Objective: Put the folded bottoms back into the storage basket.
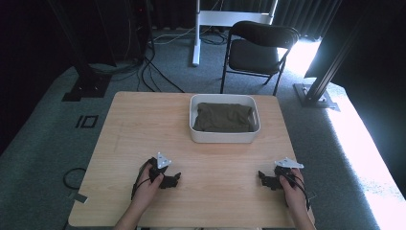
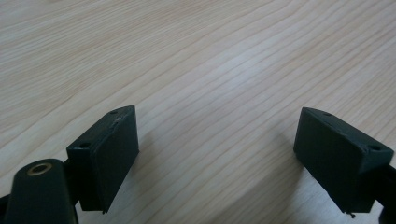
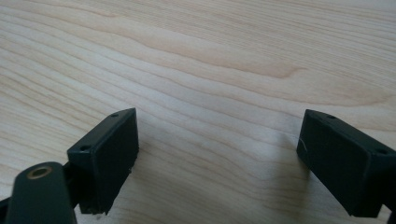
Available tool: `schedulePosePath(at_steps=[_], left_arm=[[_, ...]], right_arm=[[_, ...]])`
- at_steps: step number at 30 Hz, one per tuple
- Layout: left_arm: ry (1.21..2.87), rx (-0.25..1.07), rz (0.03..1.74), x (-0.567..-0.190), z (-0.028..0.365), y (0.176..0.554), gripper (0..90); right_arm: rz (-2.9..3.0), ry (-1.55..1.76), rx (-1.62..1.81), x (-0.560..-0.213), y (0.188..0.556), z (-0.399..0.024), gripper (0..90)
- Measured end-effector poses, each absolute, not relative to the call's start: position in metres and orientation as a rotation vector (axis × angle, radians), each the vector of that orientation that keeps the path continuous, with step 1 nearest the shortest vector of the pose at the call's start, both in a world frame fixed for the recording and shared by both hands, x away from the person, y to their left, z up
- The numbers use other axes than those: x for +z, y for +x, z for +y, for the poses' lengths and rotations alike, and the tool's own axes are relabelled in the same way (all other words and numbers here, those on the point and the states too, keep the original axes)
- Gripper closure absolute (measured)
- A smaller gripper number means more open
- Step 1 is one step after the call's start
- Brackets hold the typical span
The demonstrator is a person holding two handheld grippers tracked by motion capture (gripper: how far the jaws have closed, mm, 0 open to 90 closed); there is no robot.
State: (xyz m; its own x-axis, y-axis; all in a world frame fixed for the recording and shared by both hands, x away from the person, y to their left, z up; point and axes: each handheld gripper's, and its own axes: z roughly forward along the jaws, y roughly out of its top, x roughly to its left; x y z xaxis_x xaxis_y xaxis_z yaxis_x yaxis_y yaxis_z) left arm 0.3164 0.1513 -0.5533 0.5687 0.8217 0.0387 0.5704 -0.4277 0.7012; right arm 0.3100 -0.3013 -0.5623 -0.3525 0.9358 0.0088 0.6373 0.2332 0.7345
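Both tongs, left (image 1: pixel 175 178) and right (image 1: pixel 262 176), rest agape and empty on the surface (image 1: pixel 143 129). Likely start: next reach ahead to the cloth (image 1: pixel 224 117) in the tub (image 1: pixel 222 136).

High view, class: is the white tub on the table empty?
No: the white tub holds a folded dark olive cloth that covers most of its floor.

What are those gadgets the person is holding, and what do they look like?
Two hand-held grippers. The left gripper and right gripper are black, each topped by a grey three-cornered plate with a thin black cable trailing back. Each has two blocky black jaws with small screw holes. The forearms look bare.
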Motion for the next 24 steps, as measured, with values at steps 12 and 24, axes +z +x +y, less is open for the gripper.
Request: schedulePosePath(at_steps=[12,24], left_arm=[[2.092,0.54,1.265,-0.5564,0.1558,0.3152,4.8],[1.973,0.623,1.489,-0.5562,0.1565,0.3162,2.5]], right_arm=[[2.072,1.446,0.915,-0.5624,0.3103,-0.301,12.1],[2.072,1.447,0.915,-0.5624,0.3103,-0.301,12.1]])
